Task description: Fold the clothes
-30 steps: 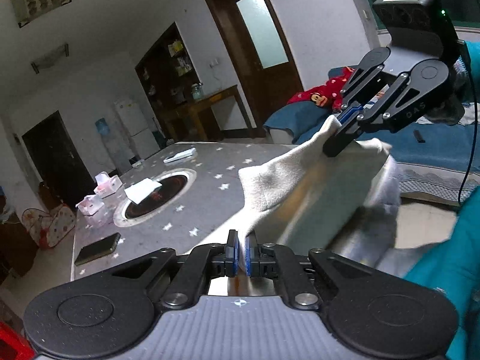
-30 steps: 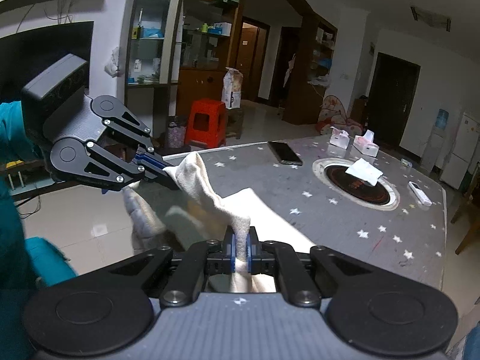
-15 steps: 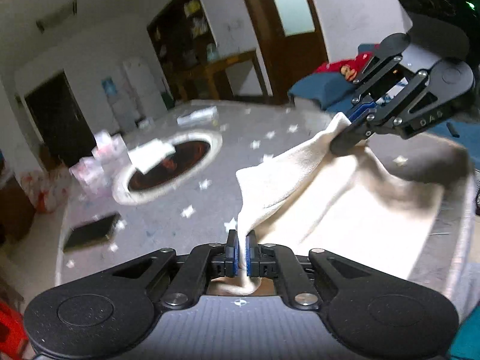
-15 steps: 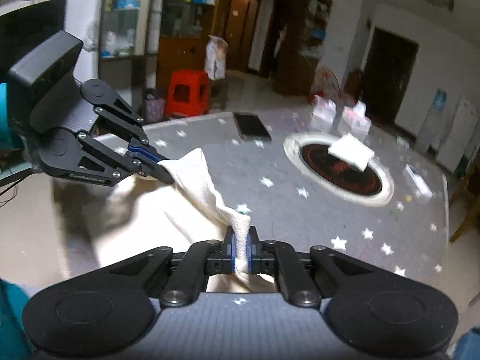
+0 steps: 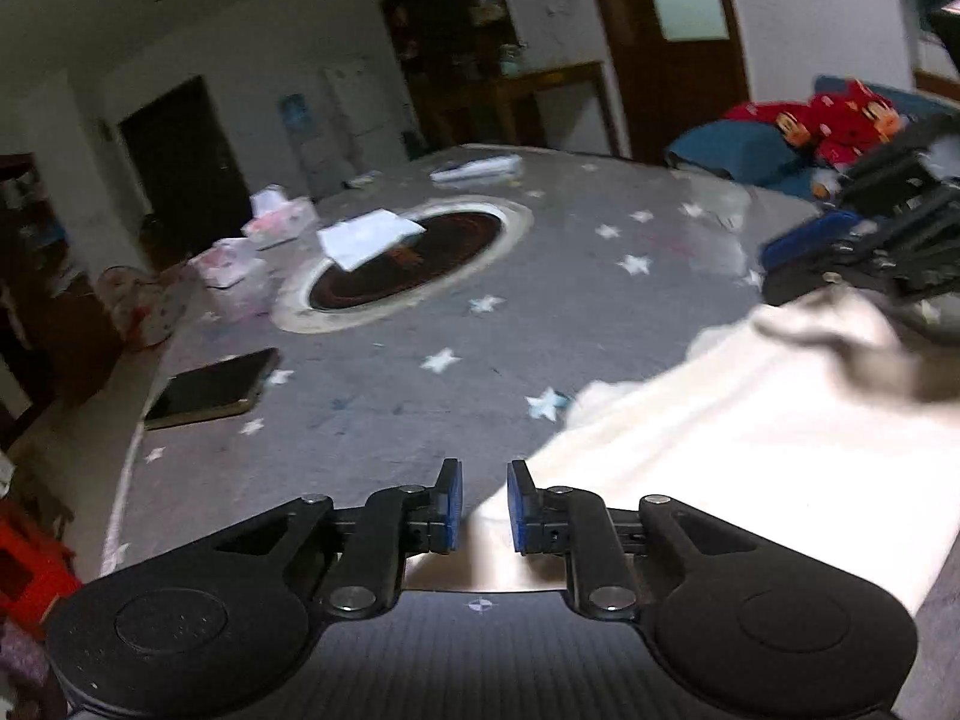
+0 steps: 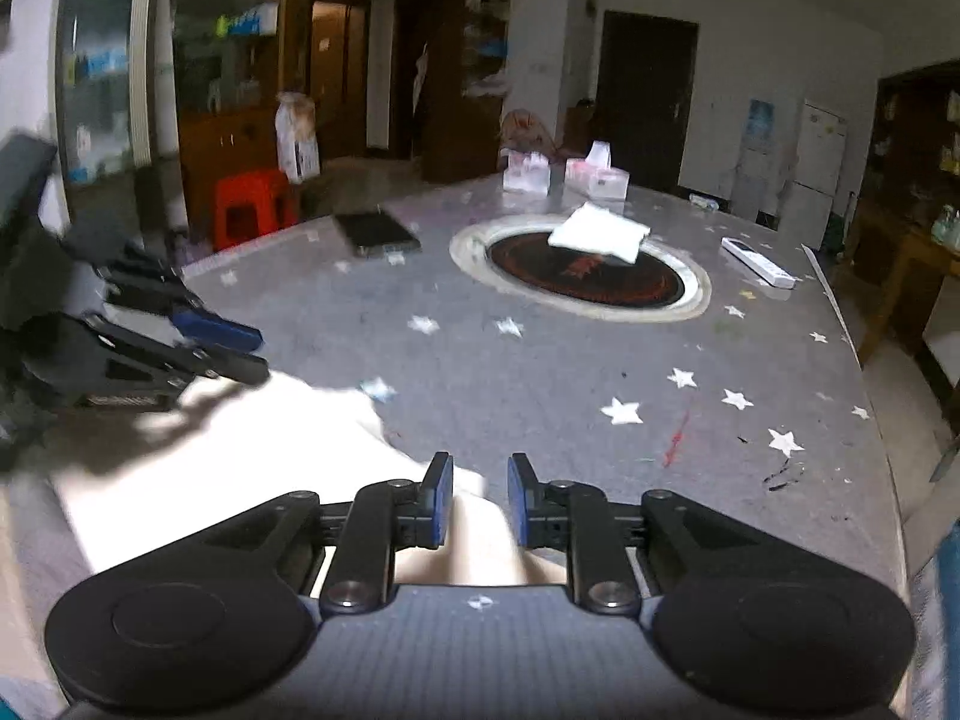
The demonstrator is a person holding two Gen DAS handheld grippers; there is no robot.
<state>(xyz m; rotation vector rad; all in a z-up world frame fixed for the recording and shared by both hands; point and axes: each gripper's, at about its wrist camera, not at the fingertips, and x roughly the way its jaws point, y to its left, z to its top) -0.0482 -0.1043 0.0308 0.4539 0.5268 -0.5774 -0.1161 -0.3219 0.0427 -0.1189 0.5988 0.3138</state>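
Left hand-held gripper (image 5: 478,504): blue pads apart, nothing between them; it sits at the 6 o'clock edge of the left wrist view, over the near edge of the cream cloth (image 5: 750,420). Cloth lies flat on the grey star-print surface (image 5: 390,372), spreading from 6 toward 3 o'clock in that view.

Right hand-held gripper (image 6: 478,498): pads apart too, w/ cloth (image 6: 240,468) lying under and between them but not pinched. In the right wrist view the cloth fills the 7–9 o'clock area, its far edge ending near a white star.

Each gripper shows in the other's view, blurred: right one at 3 o'clock in the left view, left one at 9 o'clock in the right view, both just above the cloth's far corners.

Other things on the surface, well apart from the cloth: dark round inset (image 6: 585,276) w/ a folded white paper (image 6: 600,231) on its rim at approx 12 o'clock, black phone (image 6: 377,233) at 11, two tissue boxes (image 6: 564,171) beyond, white remote (image 6: 757,261) at 1–2 o'clock. Red stool (image 6: 255,204) on the floor past the surface edge.
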